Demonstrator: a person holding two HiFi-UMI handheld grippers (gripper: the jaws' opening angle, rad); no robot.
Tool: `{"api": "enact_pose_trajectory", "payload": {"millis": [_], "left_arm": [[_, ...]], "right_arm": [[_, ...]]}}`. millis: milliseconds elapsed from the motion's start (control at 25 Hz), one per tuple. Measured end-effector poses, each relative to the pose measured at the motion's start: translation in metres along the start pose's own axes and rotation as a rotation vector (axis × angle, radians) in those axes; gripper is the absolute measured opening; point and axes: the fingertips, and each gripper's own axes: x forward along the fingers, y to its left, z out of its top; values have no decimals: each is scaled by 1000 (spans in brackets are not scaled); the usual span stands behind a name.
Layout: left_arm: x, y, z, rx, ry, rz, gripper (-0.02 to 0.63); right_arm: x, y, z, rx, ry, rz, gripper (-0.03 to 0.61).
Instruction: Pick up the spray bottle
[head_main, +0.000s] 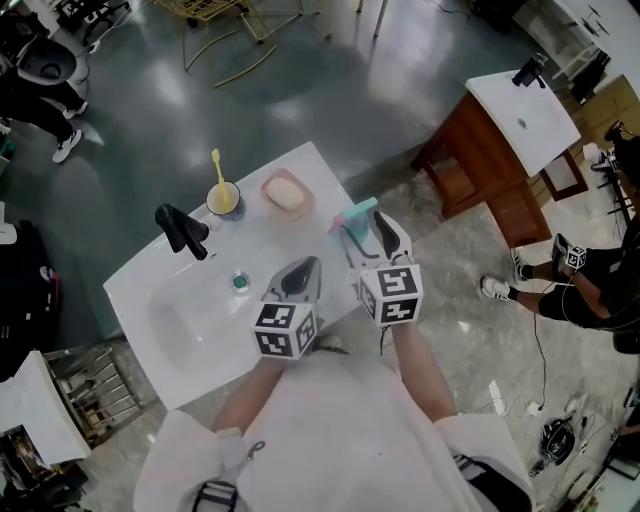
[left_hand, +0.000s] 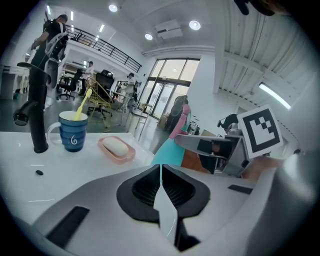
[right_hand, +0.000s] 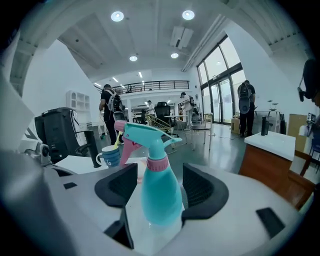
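Observation:
A teal spray bottle (right_hand: 159, 192) with a pink trigger and collar stands upright at the right end of the white sink counter (head_main: 300, 170). The bottle (head_main: 352, 215) sits between the wide jaws of my right gripper (right_hand: 160, 186), with a gap at the left pad (right_hand: 117, 187) and the right pad close by its side. In the head view the right gripper (head_main: 368, 235) reaches over the counter's corner. My left gripper (head_main: 298, 278) hovers over the counter's front edge, its jaws shut with nothing in them (left_hand: 161, 187). The left gripper view shows the bottle's teal side (left_hand: 167, 152).
On the counter stand a black faucet (head_main: 182, 230), a blue mug (head_main: 224, 198) with a yellow toothbrush, and a pink soap dish (head_main: 286, 194). A basin with a teal drain plug (head_main: 240, 281) lies left. A wooden table (head_main: 510, 140) stands right. People stand around the room.

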Motion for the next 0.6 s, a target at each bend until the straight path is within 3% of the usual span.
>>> {"api": "enact_pose_trajectory", "payload": {"millis": [600], "left_arm": [[2, 13, -3, -15, 22, 12, 35]], "right_arm": [[40, 3, 0, -91, 33, 37, 272]]}}
